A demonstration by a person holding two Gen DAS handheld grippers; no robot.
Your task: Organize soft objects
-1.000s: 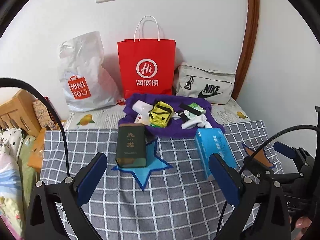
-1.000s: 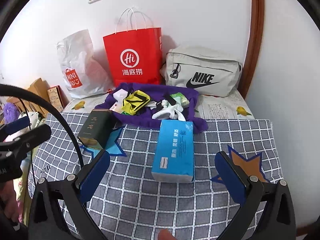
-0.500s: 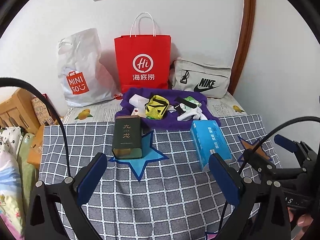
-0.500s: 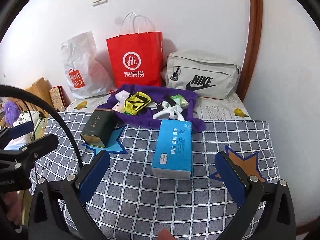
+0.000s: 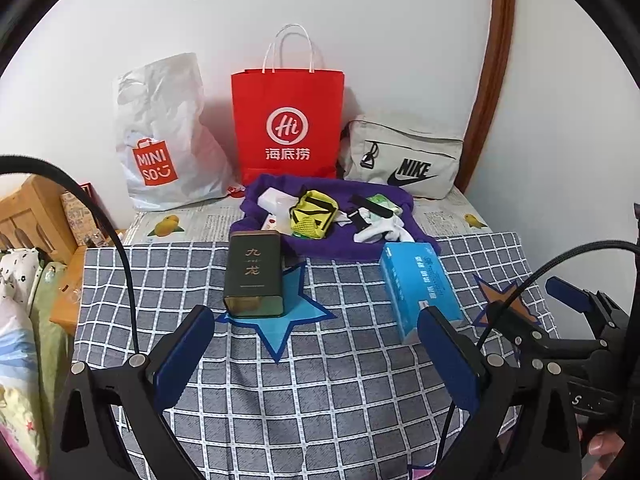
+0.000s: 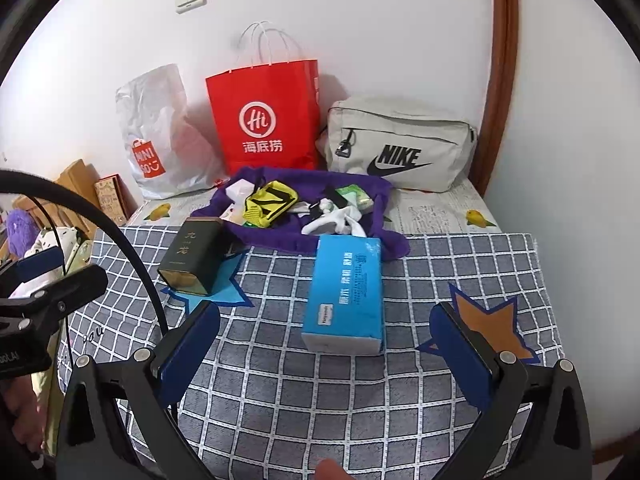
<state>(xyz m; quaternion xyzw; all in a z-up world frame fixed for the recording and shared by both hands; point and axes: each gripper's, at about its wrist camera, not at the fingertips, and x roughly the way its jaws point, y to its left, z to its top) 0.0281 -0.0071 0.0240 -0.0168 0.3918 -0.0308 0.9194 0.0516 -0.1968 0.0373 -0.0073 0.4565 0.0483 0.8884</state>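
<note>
A purple cloth (image 5: 320, 240) (image 6: 280, 236) lies at the back of the checked tablecloth (image 5: 340, 380) (image 6: 280, 392), holding a yellow mesh pouch (image 5: 312, 214) (image 6: 270, 202), white socks (image 5: 382, 230) (image 6: 334, 220), a green packet (image 5: 382, 202) (image 6: 354, 196) and a white packet (image 5: 274, 200). A blue tissue pack (image 5: 418, 290) (image 6: 346, 294) and a dark green tin (image 5: 254, 276) (image 6: 192, 258) lie in front of it. My left gripper (image 5: 316, 344) and right gripper (image 6: 326, 340) are both open and empty, held above the cloth's near part.
Against the wall stand a white Miniso bag (image 5: 164, 136) (image 6: 160, 132), a red paper bag (image 5: 288, 120) (image 6: 264, 116) and a grey Nike bag (image 5: 404, 158) (image 6: 400, 148). Wooden furniture (image 5: 28, 212) and bedding (image 5: 16, 300) are on the left.
Both grippers have drawn back and risen a little, so the objects look smaller and farther. Nothing was grasped or moved.
</note>
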